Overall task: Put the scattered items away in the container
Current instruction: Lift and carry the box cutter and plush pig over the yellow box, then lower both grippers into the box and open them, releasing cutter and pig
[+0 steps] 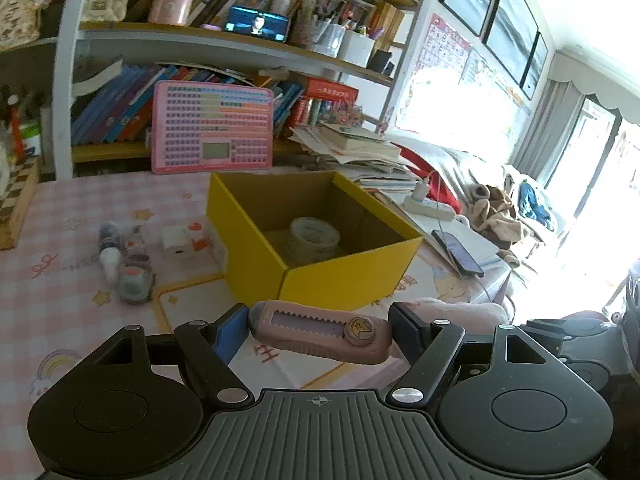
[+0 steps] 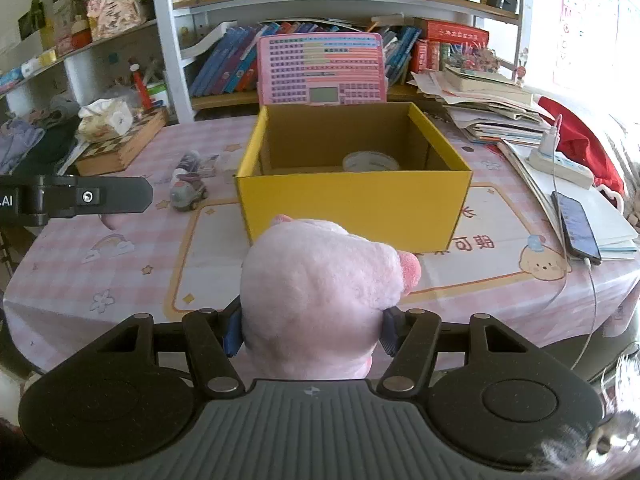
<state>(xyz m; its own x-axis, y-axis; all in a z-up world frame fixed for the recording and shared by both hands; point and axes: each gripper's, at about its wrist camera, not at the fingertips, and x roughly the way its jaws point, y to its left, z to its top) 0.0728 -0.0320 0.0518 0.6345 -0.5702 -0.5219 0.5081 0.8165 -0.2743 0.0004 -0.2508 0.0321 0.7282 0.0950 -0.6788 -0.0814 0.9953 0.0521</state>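
Observation:
My left gripper (image 1: pixel 320 330) is shut on a pink utility knife (image 1: pixel 320 336), held crosswise just in front of the near corner of the yellow box (image 1: pixel 344 284). A roll of tape (image 1: pixel 314 238) lies inside the box. My right gripper (image 2: pixel 312 330) is shut on a pink plush toy (image 2: pixel 320 292), which fills the space between the fingers, before the front wall of the yellow box (image 2: pixel 352 208). The roll of tape (image 2: pixel 370 162) shows inside. Part of the left gripper (image 2: pixel 80 198) juts in from the left of the right wrist view.
Left of the box lie a small bottle (image 1: pixel 109 252), a toy car (image 1: pixel 134 284) and a white cube (image 1: pixel 178 242). A phone (image 2: pixel 576 228), power strip (image 2: pixel 560 164) and paper stacks sit on the right. A chess box (image 2: pixel 120 148) and pink toy laptop (image 2: pixel 322 70) stand behind.

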